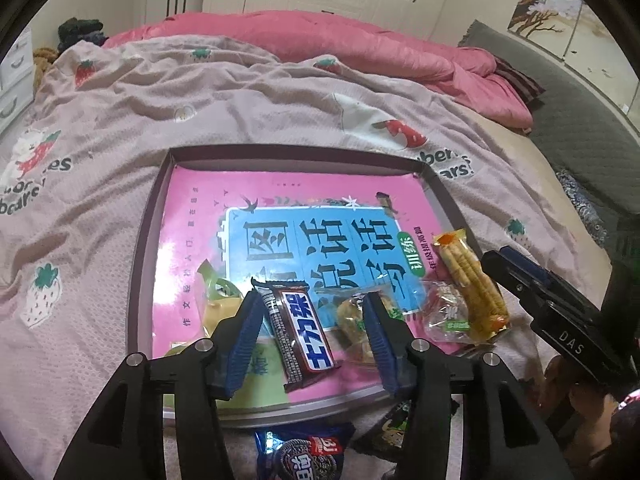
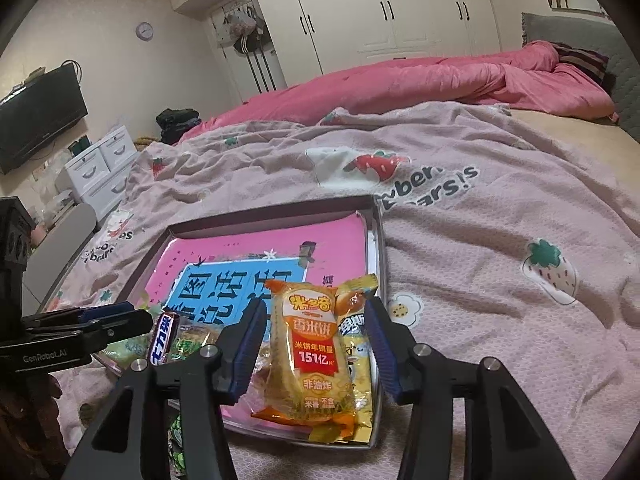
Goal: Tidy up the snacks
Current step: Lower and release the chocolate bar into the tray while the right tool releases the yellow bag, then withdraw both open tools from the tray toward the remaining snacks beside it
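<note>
Now placing: left tongs (image 1: 314,334) stand apart around the chocolate bar (image 1: 298,332), right tongs (image 2: 318,346) apart around the rice-cracker pack (image 2: 310,354), both snacks lying in the tray (image 1: 144,248). Next: lift clear, fetch the cookie pack (image 1: 304,456) below.

Left hand-held gripper (image 1: 314,334): angled steeply downward, blue-padded fingers (image 1: 246,340) parted, pads pressing nothing. Right hand-held gripper (image 2: 316,350): angled downward less steeply, fingers (image 2: 382,346) likewise spread, gripping nothing. Bare hand (image 1: 576,404) wrapped around right unit's black body, just behind its jaws.
</note>
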Tool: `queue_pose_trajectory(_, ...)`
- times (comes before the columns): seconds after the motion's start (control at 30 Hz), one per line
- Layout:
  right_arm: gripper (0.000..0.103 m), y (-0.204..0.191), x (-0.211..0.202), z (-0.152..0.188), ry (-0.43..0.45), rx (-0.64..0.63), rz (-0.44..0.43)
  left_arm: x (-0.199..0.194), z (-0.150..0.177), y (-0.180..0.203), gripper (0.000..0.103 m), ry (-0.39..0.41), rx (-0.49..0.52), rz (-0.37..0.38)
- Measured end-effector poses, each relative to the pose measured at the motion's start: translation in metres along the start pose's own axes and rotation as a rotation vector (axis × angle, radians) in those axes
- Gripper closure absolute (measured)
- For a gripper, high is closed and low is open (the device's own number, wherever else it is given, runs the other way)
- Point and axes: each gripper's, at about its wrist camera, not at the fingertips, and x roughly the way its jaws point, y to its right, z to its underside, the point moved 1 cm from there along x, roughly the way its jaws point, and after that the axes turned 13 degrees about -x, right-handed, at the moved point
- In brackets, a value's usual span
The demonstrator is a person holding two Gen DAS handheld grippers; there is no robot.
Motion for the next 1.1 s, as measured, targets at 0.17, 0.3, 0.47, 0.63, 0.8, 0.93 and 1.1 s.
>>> queue_pose_trajectory(0.17,0.047,0.000,-0.010,-0.003,0.023,-0.009,0.016,-0.012,0.000,0.004,0.041,0.028,0.010,0.002)
queue_pose_trajectory(0.3,0.043,-0.003,-0.020,-0.005,0.044,-0.018,0.027,-0.021,0.000,0.005,0.035,0.044,0.010,0.008)
queue_pose_trajectory(0.47,0.035,-0.005,-0.037,-0.007,0.086,-0.024,0.034,-0.032,0.002,0.007,0.029,0.060,0.014,0.013)
queue_pose_trajectory(0.63,0.028,-0.008,-0.056,-0.007,0.122,-0.021,0.054,-0.045,0.004,0.008,0.028,0.079,0.017,0.018)
queue_pose_trajectory(0.8,0.024,-0.013,-0.070,-0.006,0.140,-0.017,0.050,-0.054,0.006,0.010,0.027,0.088,0.017,0.023)
queue_pose_trajectory(0.93,0.021,-0.018,-0.078,-0.006,0.153,-0.025,0.044,-0.061,0.008,0.012,0.026,0.098,0.021,0.018)
queue_pose_trajectory(1.1,0.020,-0.024,-0.082,-0.003,0.150,-0.030,0.046,-0.063,0.012,0.010,0.025,0.087,0.008,0.024)
